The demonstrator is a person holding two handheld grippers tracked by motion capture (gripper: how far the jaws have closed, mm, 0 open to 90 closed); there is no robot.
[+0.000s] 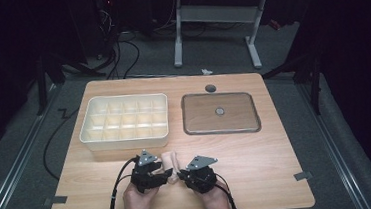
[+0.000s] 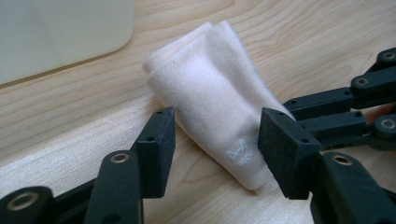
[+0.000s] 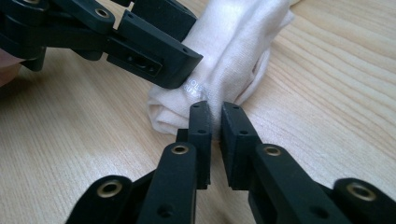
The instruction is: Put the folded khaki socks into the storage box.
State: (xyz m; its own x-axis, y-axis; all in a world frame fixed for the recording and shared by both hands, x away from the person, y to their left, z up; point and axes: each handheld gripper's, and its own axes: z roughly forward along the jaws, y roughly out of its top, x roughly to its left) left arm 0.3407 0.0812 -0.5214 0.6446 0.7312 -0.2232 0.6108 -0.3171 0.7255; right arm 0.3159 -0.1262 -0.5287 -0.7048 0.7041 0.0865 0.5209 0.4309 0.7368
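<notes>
Across the middle of the high view sits the light wooden table (image 1: 259,169). Upper left on it: a cream plastic compartment tray (image 1: 123,120) with a grid of cells. Right of that tray, well apart: a flat grey metal tray (image 1: 220,113) with a small round disc (image 1: 220,111) at its centre. Small dark round grommet (image 1: 211,88) above it, near the far edge.

Rolled cream-white cloth (image 2: 219,98) lies on the tabletop at lower centre, just below the compartment tray's near wall, between both grippers. Soft knit, folded layers, small pale printed logo near one end.

Left gripper (image 2: 215,140): jaws apart, straddling the roll, not pressing as far as I can tell. Right gripper (image 3: 215,121): jaws nearly together, pinching a fold at the cloth's end.

Bare wood lower right and lower left; the compartment tray crowds the cloth's upper side.
</notes>
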